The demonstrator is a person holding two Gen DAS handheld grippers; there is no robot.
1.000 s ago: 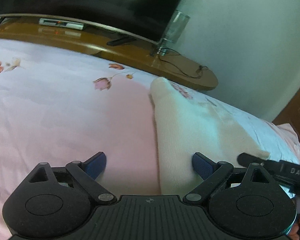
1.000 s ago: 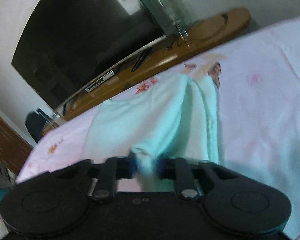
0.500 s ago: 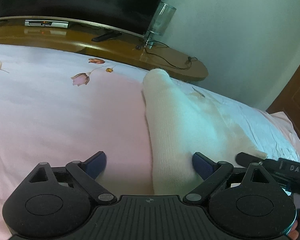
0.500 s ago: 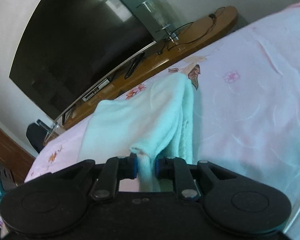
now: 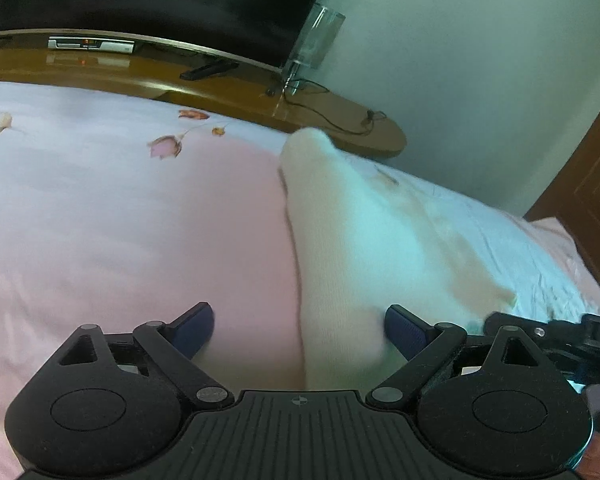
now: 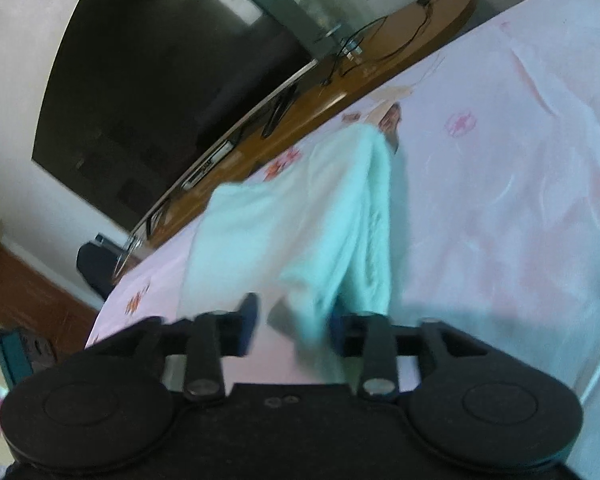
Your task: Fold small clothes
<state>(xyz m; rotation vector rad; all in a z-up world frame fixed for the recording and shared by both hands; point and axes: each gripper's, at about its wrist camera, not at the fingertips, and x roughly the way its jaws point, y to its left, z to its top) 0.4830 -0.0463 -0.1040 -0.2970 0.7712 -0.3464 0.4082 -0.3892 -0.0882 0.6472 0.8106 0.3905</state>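
A small white knitted garment [image 5: 352, 248] lies folded lengthwise on the pink flowered bedsheet [image 5: 120, 216]. My left gripper [image 5: 300, 326] is open, its blue pads wide apart, with the garment's near end between them nearer the right pad. In the right wrist view the same garment [image 6: 300, 224] looks pale mint. My right gripper [image 6: 294, 322] is open, its pads apart with a corner of the cloth hanging loose between them. The right gripper's tip shows at the left wrist view's right edge [image 5: 548, 334].
A wooden TV bench [image 5: 228, 88] with a large dark TV [image 6: 160, 64], a glass cylinder [image 5: 314, 38] and cables runs along the bed's far edge. A brown door [image 5: 592, 192] is at right.
My right gripper has opened and let go of the garment corner it was pinching. The left gripper stays open, its view shifting slightly.
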